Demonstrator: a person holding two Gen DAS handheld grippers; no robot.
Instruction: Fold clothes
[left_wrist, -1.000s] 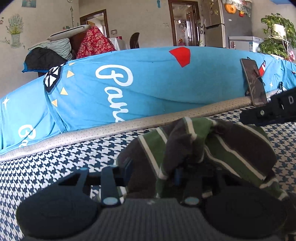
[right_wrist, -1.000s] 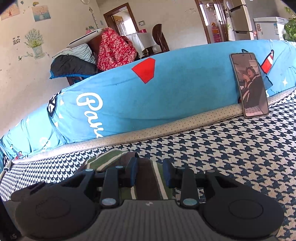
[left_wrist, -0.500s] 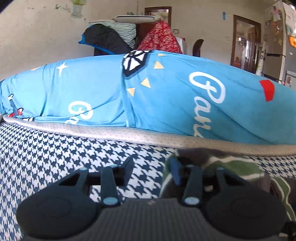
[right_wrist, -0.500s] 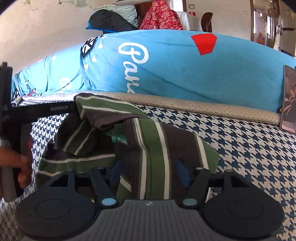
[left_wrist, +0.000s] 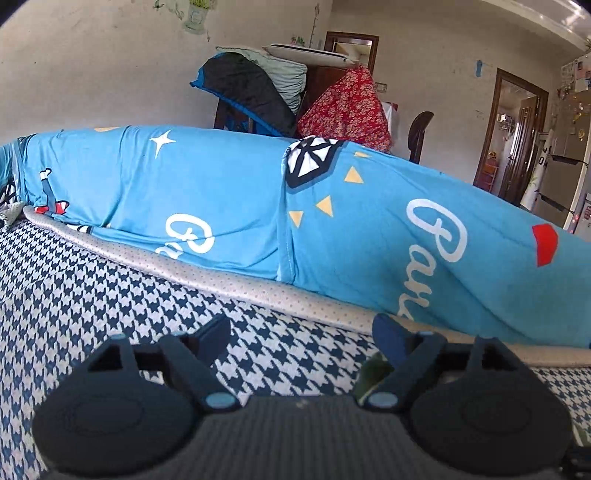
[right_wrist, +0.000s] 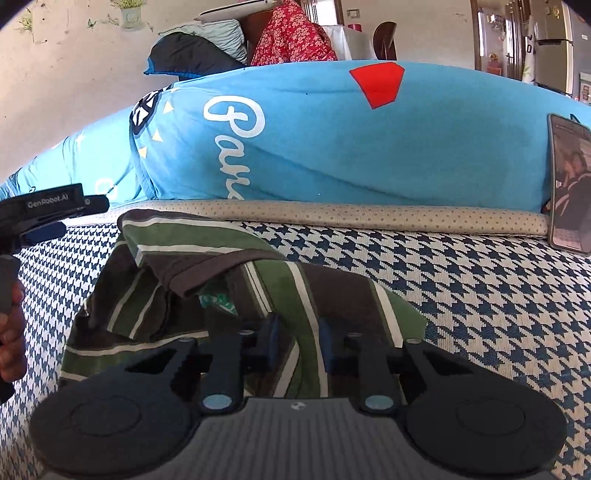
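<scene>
While the striped garment is lying bunched on the houndstooth cover, the right gripper is pinching a fold of it (jaws nearly together). The left gripper is hovering beside it, fingers spread wide, holding nothing.

The right gripper pinches a fold of the striped garment on the houndstooth cover.
</scene>
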